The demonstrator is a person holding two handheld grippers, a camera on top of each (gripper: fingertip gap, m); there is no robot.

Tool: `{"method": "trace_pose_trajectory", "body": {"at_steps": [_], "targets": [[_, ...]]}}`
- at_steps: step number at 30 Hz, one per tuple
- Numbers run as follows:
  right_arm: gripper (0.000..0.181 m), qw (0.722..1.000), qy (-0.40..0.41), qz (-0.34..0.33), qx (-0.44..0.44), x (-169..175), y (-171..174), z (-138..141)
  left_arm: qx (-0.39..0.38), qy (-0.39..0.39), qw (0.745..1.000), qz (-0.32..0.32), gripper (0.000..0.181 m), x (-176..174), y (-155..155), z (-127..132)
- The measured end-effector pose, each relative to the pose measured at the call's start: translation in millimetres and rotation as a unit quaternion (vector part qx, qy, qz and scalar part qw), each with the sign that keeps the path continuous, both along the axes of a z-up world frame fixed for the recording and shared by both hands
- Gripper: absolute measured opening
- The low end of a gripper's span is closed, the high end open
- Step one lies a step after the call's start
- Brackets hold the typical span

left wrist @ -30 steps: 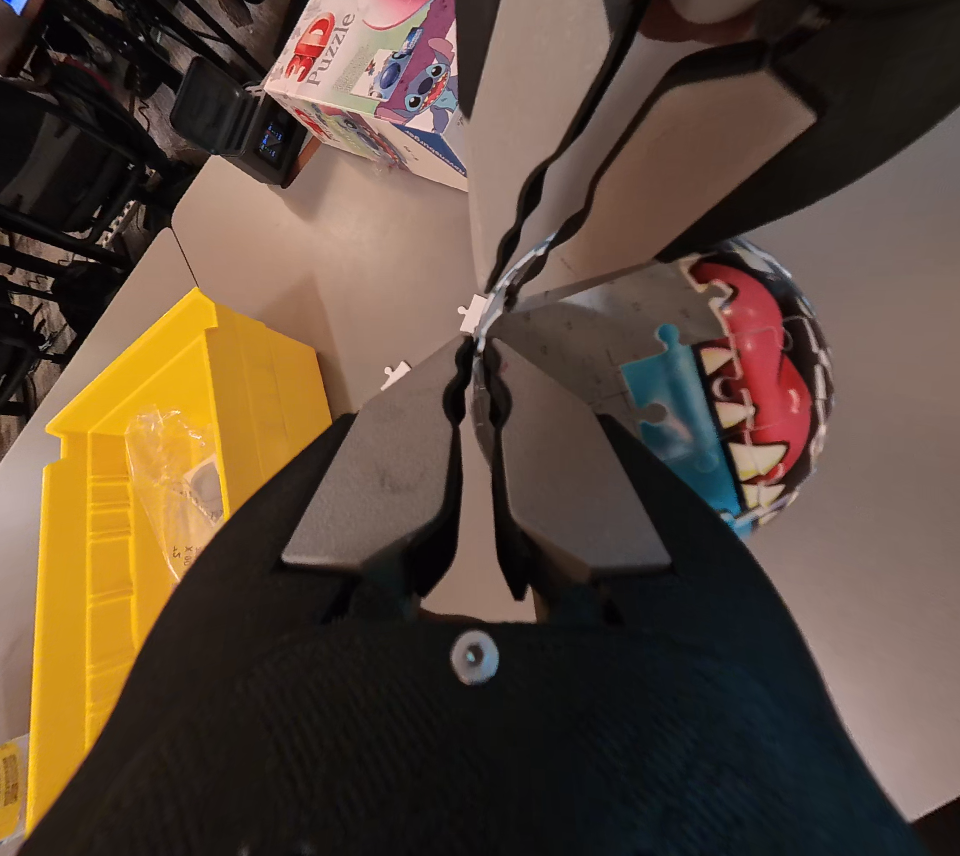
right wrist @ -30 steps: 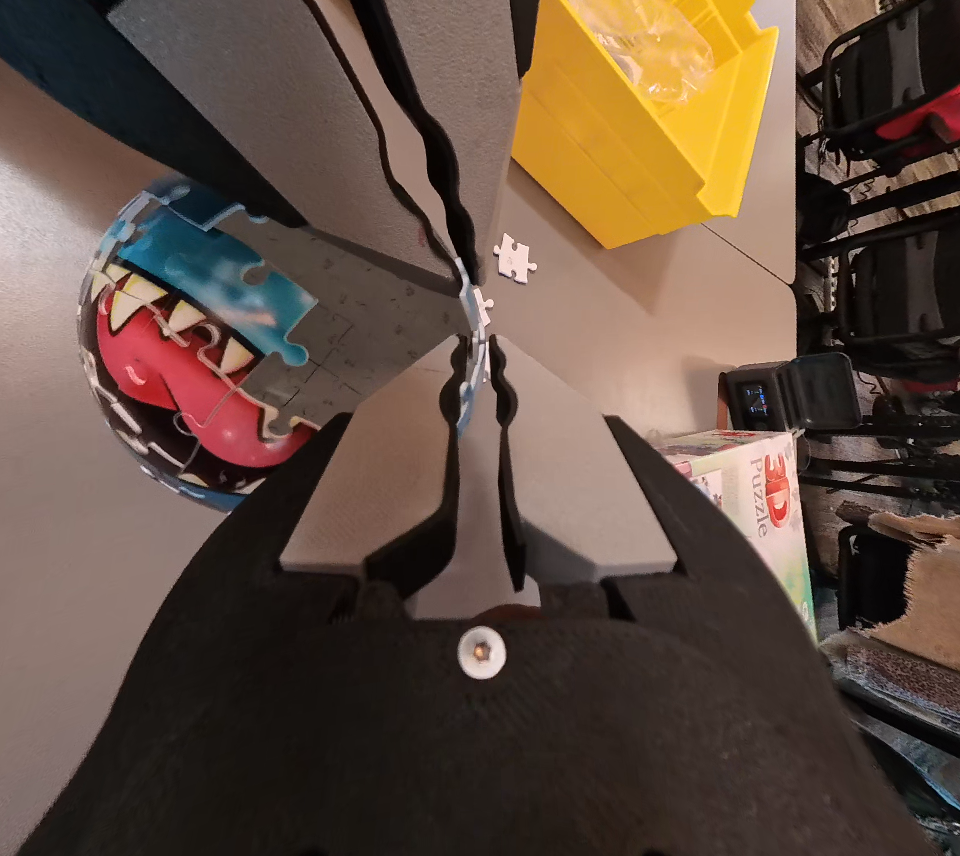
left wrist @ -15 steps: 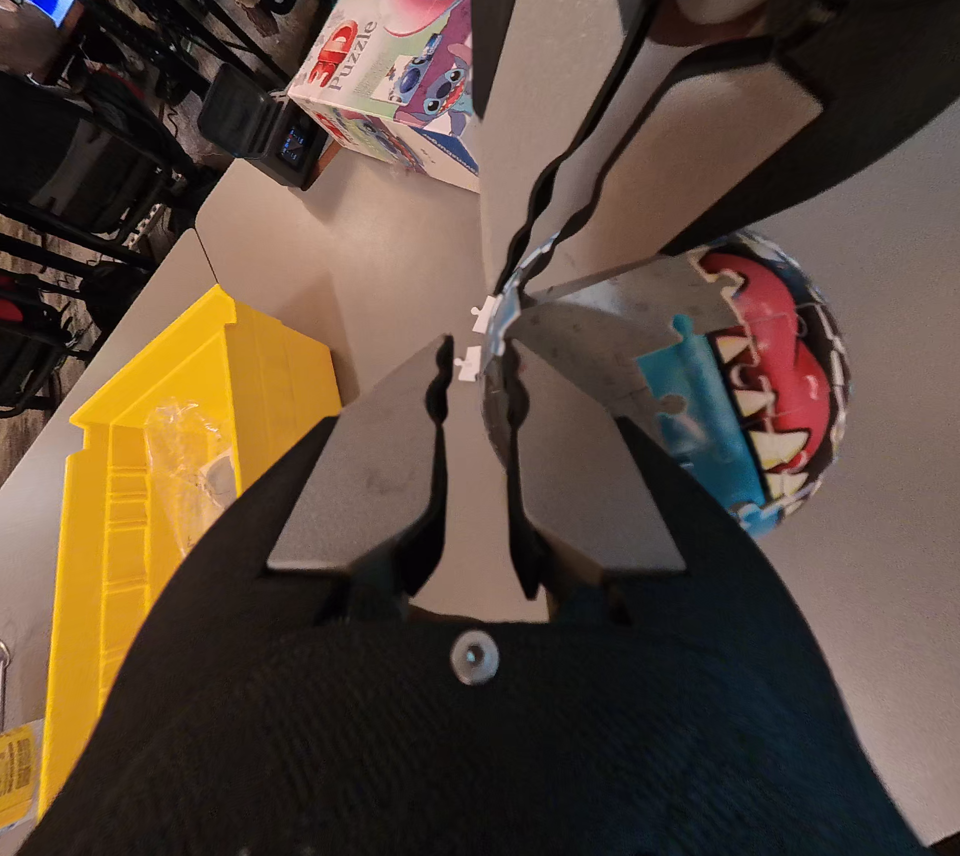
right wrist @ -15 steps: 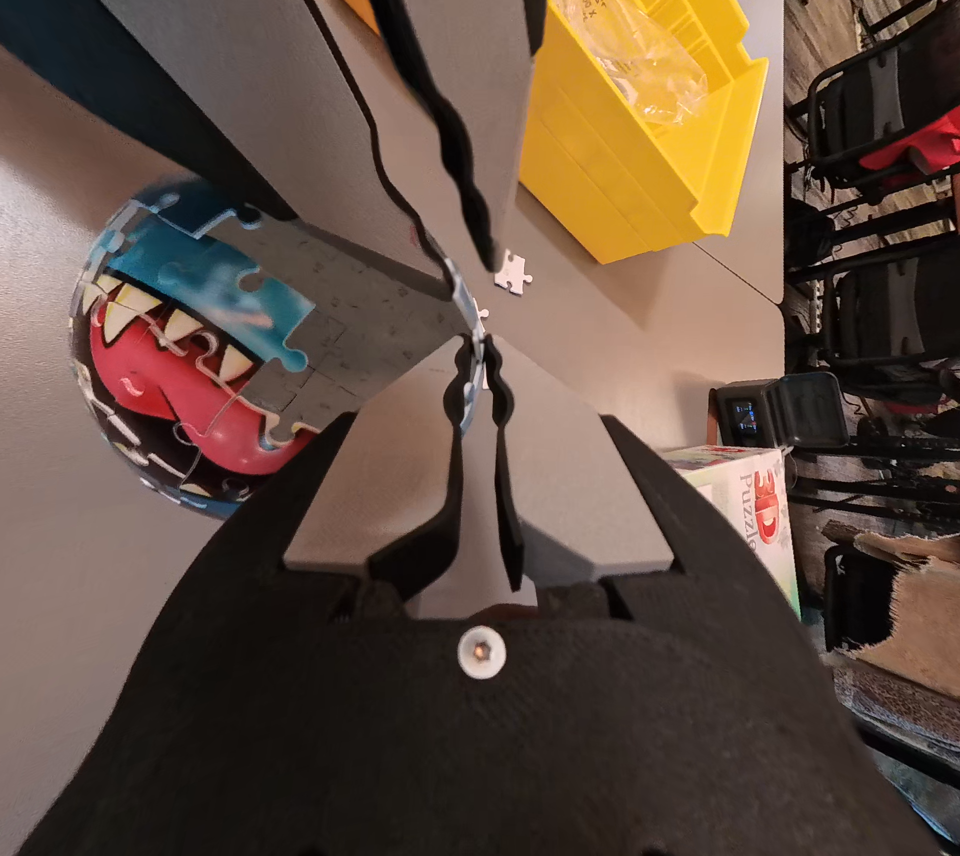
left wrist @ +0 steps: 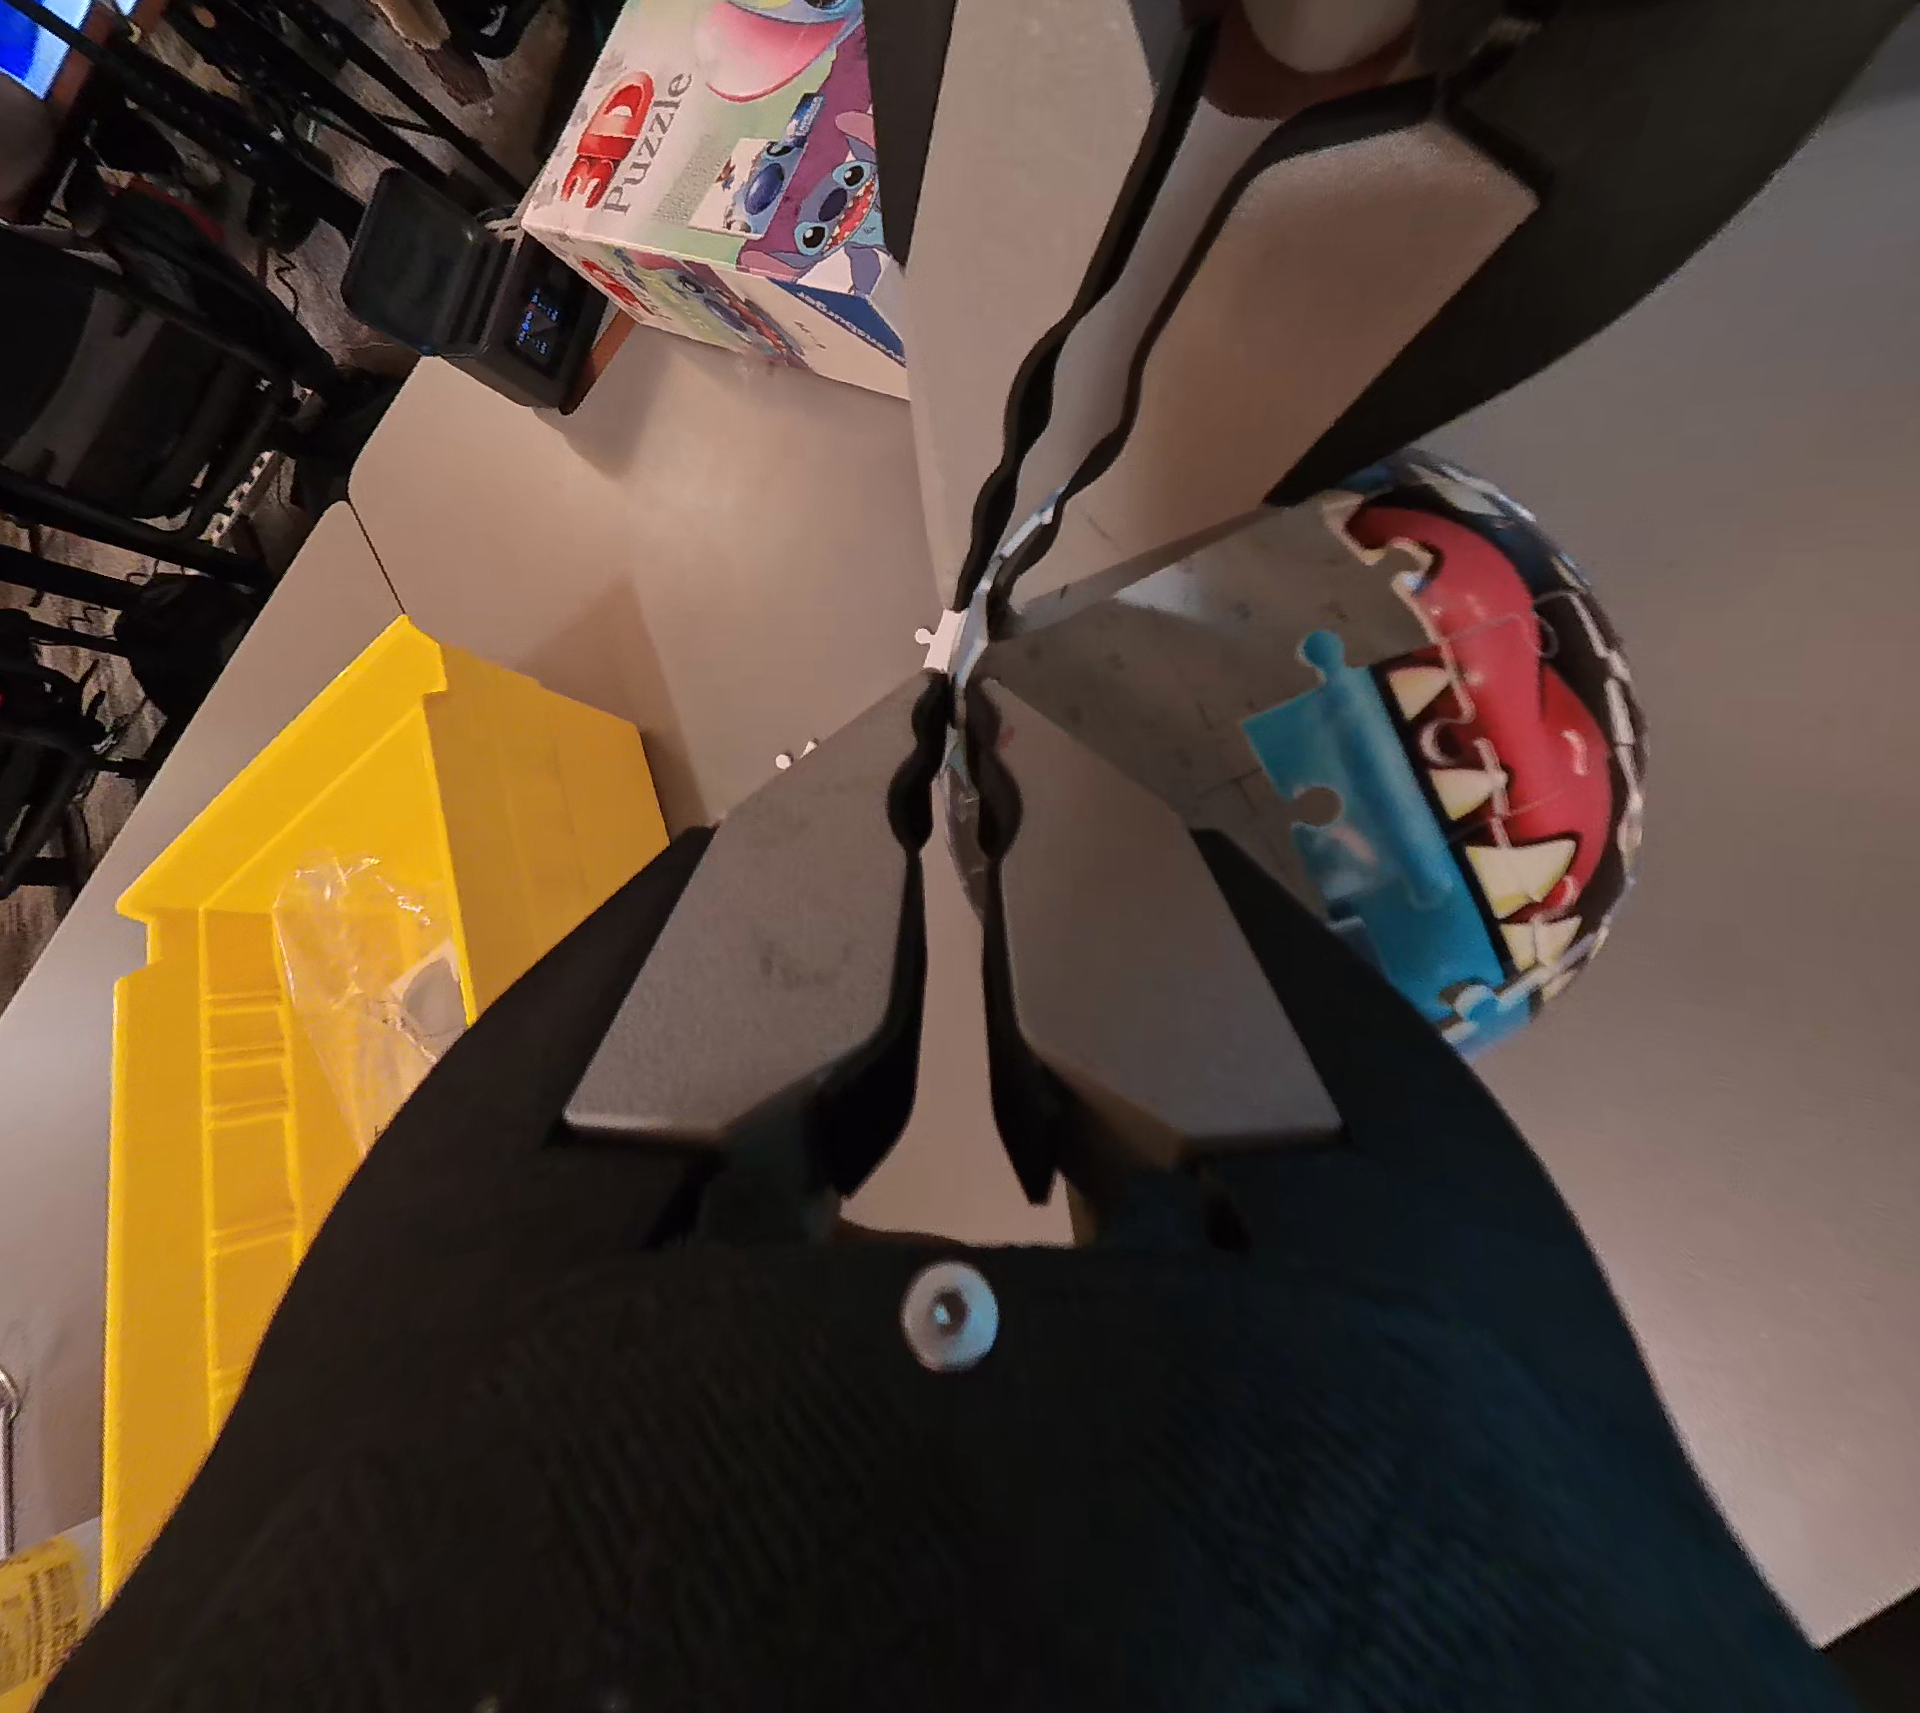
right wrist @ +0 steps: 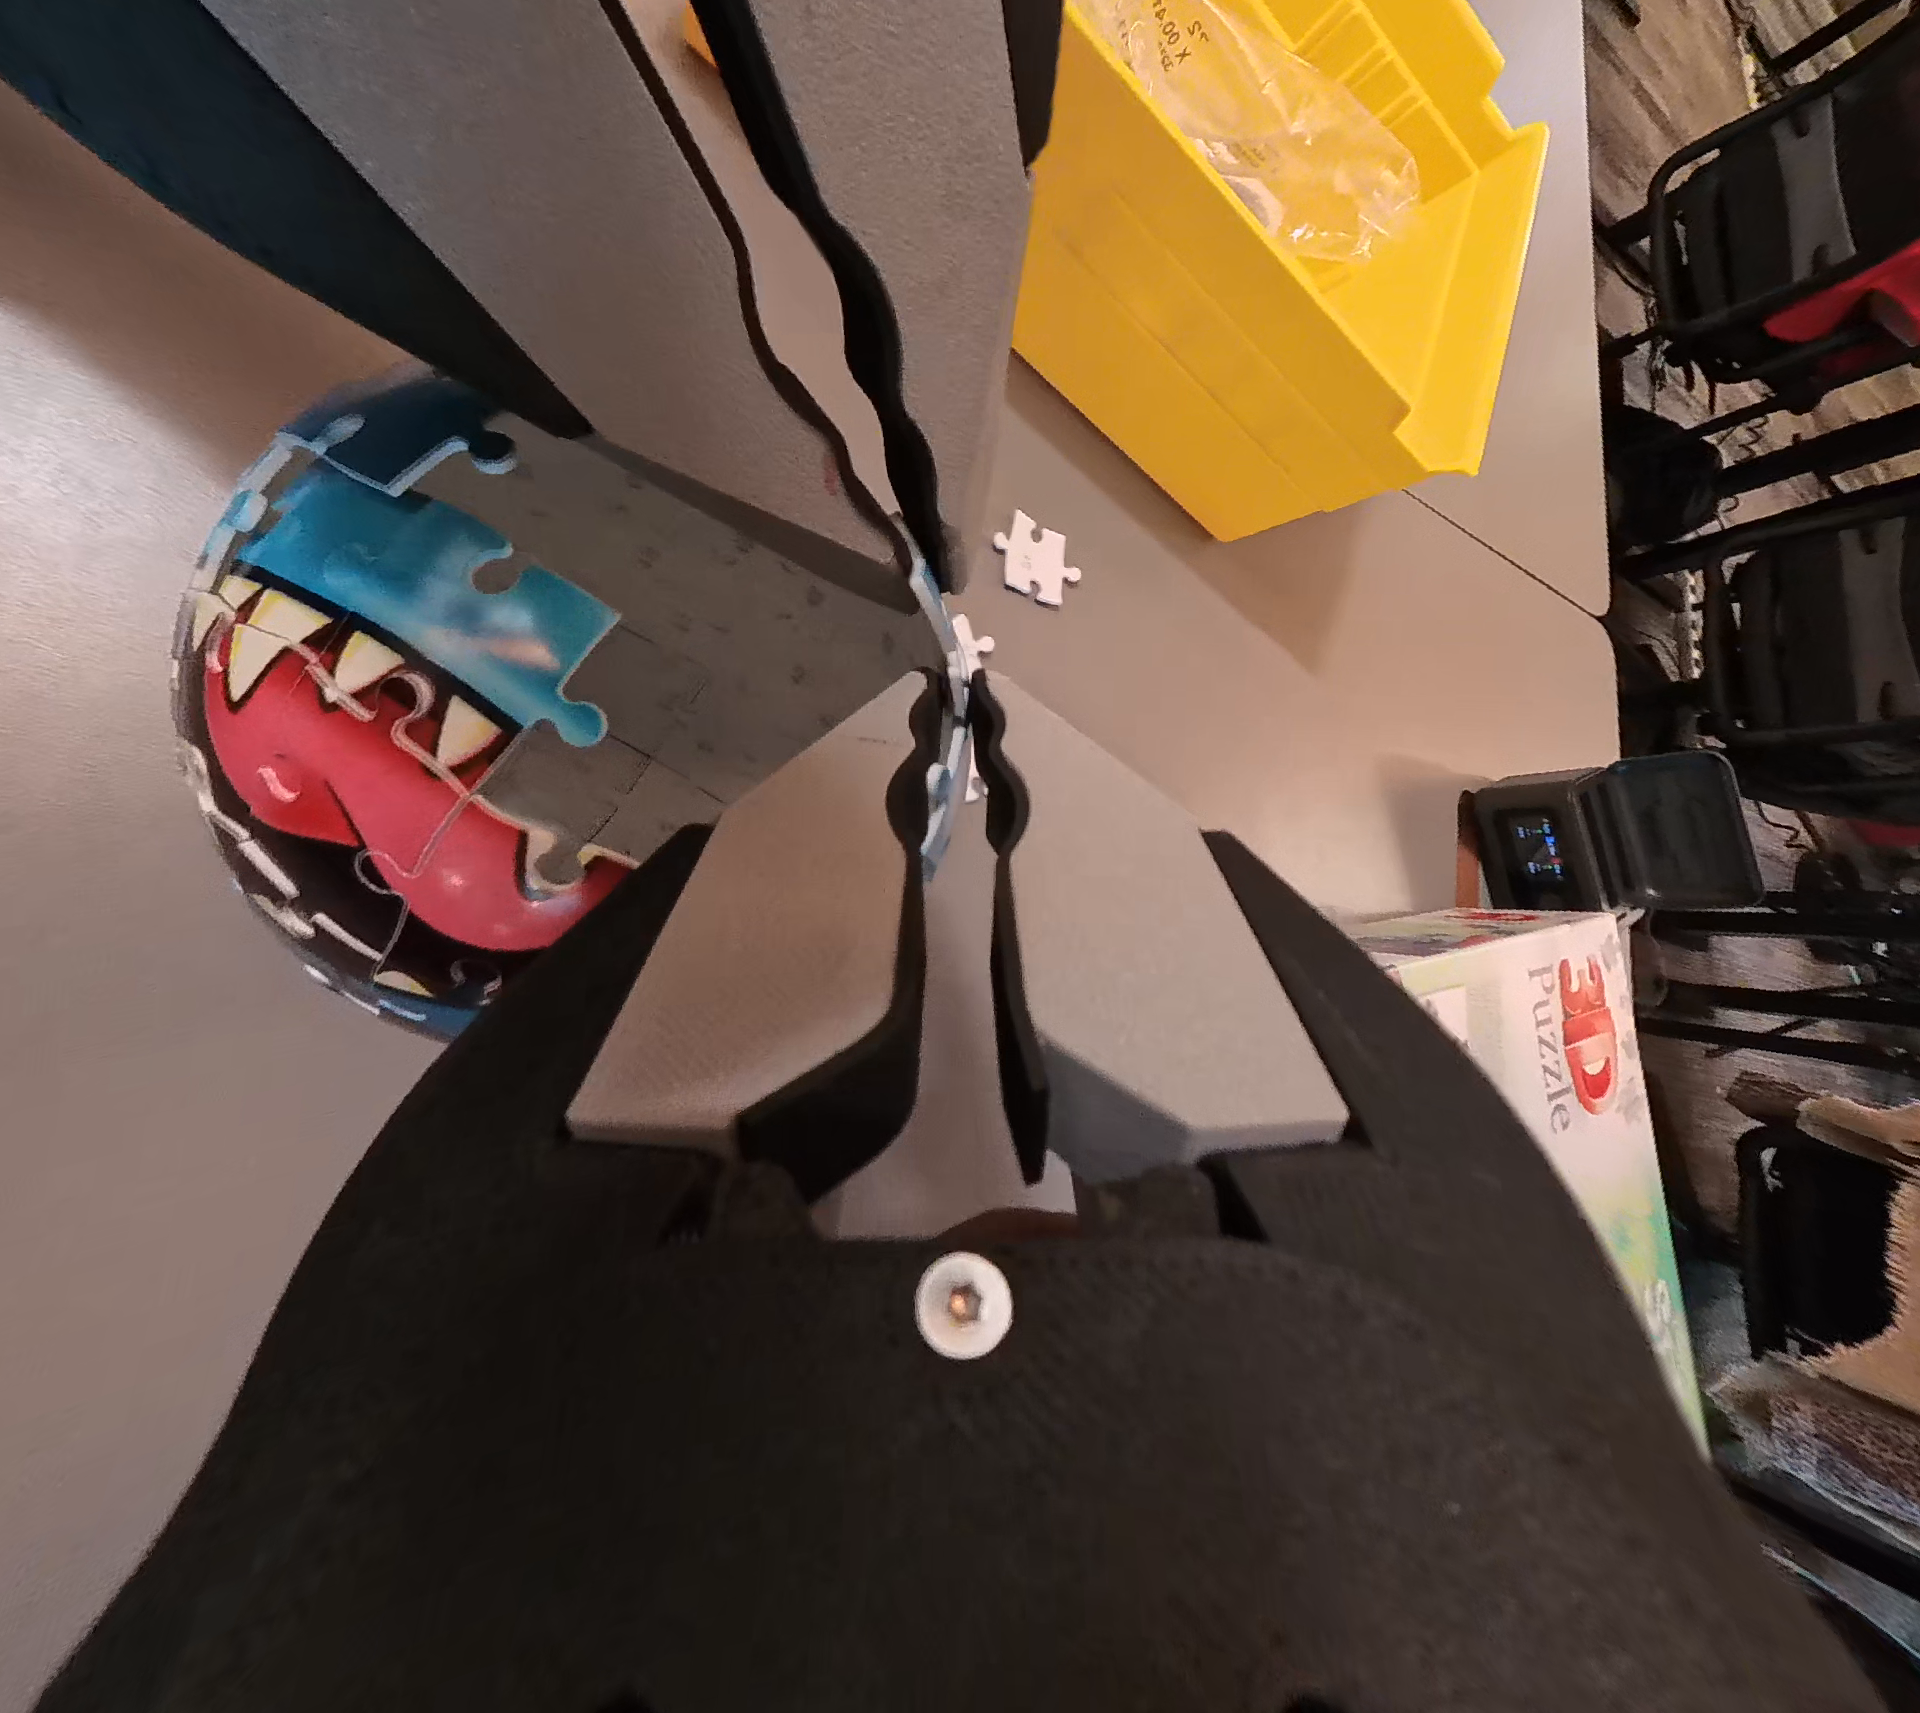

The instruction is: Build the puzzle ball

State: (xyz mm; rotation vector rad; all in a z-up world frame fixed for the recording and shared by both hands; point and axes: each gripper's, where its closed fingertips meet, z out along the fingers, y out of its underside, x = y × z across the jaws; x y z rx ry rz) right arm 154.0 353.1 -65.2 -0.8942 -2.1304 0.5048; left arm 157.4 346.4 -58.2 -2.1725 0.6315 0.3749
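The partly built puzzle ball (left wrist: 1455,780) shows a red mouth with teeth on blue, and its grey inside shows through the open part. It is held above the grey table (left wrist: 1714,1144). My left gripper (left wrist: 951,713) is shut on the ball's open rim. My right gripper (left wrist: 987,598) comes in from the top and pinches the same rim, tip to tip with the left. In the right wrist view my right gripper (right wrist: 951,707) is shut on the light blue rim of the ball (right wrist: 343,728), and the left gripper (right wrist: 920,557) is opposite. A white tab (right wrist: 971,640) sticks out between them.
A loose white puzzle piece (right wrist: 1034,567) lies on the table just beyond the fingertips. A yellow bin (right wrist: 1299,292) holds a clear plastic bag (right wrist: 1247,63). A puzzle box (left wrist: 748,136) and a small black device (left wrist: 468,292) sit near the table's edge. Black chairs (right wrist: 1787,229) stand beyond the table. Only a small space, under 4 cm, lies between the two pairs of fingers.
My left gripper was shut a second ago, opened half a second ago, and has shut again on the rim. The right gripper has kept its hold, and the ball has barely moved.
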Motion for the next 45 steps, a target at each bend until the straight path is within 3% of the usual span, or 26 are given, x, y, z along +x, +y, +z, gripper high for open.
{"method": "trace_pose_trajectory", "body": {"at_steps": [26, 40, 45], "targets": [[0.006, 1.000, 0.014, -0.012, 0.012, -4, 2, 1, 0.025, 0.051, 0.998, 0.008, 0.000, -2, 1, -1], [0.000, 0.998, 0.022, 0.045, 0.029, -8, -7, 1, 0.030, 0.047, 0.998, 0.018, 0.001, -6, 1, 0], [0.000, 0.999, 0.021, 0.044, 0.018, -6, -8, 2, 0.041, 0.021, 0.999, 0.014, 0.021, -8, -7, 19]]}}
